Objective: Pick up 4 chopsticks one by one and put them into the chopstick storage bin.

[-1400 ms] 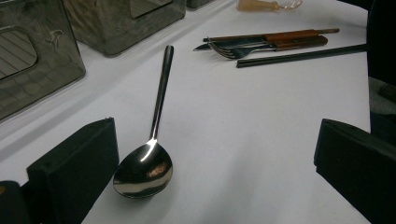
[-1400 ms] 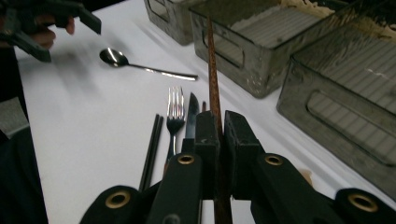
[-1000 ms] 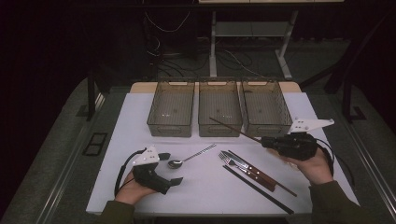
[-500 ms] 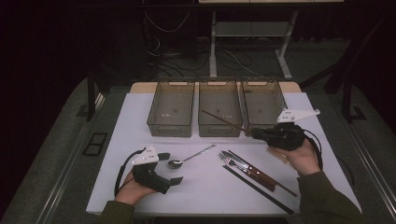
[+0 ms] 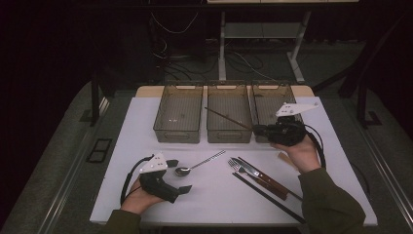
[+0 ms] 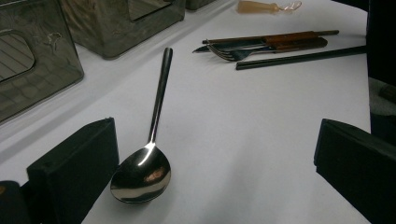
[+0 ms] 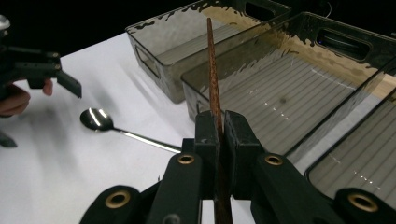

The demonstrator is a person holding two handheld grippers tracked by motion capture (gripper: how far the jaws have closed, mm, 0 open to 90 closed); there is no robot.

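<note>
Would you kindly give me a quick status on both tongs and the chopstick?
Right tongs shut on brown chopstick, held over middle bin. Left tongs open, resting beside spoon. Path into bin looks clear.

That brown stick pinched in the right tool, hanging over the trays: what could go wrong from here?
1. The right tool pinches the chopstick near one end, so the long free part could swing or slip out.
2. Its tip hangs over the middle tray; it might knock the rim or drop outside.
3. The left tool rests open beside the spoon and could nudge it if it shifts.
</note>
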